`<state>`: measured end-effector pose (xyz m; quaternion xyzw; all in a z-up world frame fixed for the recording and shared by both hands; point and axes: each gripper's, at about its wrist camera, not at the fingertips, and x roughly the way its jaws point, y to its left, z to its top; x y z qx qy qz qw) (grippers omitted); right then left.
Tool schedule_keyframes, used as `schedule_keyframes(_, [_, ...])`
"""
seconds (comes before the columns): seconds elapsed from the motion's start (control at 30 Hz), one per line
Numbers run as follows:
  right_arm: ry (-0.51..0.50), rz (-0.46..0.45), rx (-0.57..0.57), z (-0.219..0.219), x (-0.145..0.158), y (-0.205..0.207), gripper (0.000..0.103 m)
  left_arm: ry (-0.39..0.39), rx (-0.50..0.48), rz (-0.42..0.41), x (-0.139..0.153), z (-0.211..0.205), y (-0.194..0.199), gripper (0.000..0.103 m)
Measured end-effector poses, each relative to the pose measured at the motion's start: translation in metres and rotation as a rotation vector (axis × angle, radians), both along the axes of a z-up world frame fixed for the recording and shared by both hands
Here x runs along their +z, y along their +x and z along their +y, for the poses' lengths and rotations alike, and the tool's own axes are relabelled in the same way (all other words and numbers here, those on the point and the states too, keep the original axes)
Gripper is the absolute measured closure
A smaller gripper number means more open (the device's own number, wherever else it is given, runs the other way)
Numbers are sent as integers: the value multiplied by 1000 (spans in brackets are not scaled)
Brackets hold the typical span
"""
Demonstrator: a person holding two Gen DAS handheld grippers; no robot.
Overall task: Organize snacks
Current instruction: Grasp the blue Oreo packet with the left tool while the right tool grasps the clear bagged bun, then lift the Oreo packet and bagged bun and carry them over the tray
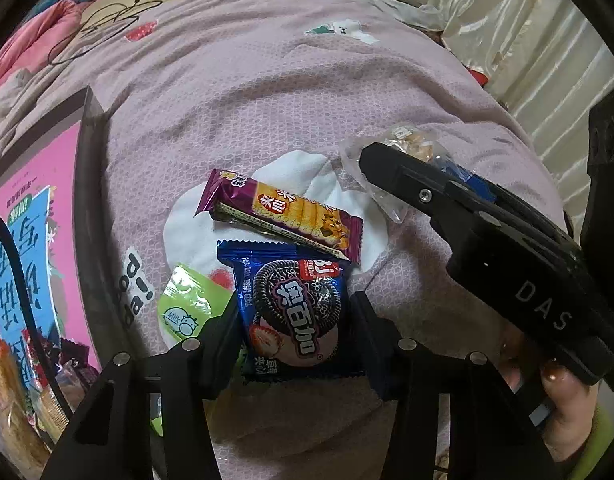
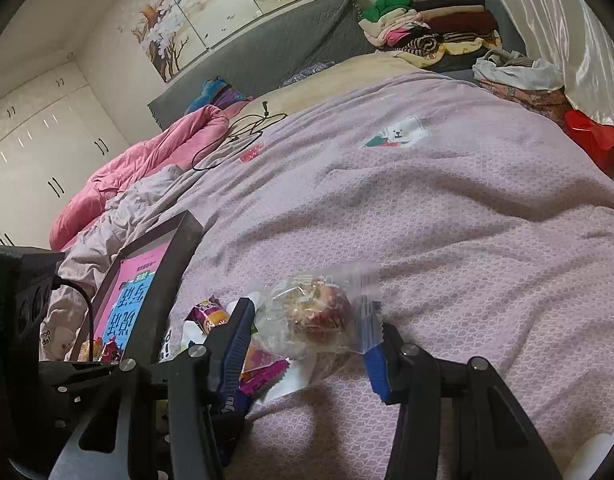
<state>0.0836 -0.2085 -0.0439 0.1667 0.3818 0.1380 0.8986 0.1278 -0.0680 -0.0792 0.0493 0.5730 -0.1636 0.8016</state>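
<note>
A blue Oreo packet point(image 1: 293, 316) lies on the lilac bedspread between the fingers of my left gripper point(image 1: 295, 320), which close on its sides. A purple wafer bar point(image 1: 283, 214) lies just beyond it, and a green milk candy packet point(image 1: 185, 308) lies to its left. My right gripper point(image 2: 309, 320) is shut on a clear bag with a brown-red pastry point(image 2: 313, 318), held just above the bed. The same bag point(image 1: 391, 152) shows at the right gripper's tip in the left wrist view. A box with a pink lining point(image 1: 39, 248) holds several snacks at the left.
The box also shows in the right wrist view point(image 2: 163, 276). A black cable point(image 2: 243, 136) lies on the bed farther back. A pink quilt point(image 2: 147, 168) and piled clothes point(image 2: 435, 36) sit by the grey headboard. A curtain point(image 2: 547, 20) hangs at the right.
</note>
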Motion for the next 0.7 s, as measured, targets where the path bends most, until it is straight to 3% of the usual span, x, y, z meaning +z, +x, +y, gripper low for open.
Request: schedule_keyframes(0.7, [2, -42, 7, 1, 7, -5, 52, -49, 21, -47, 37, 24, -18, 50])
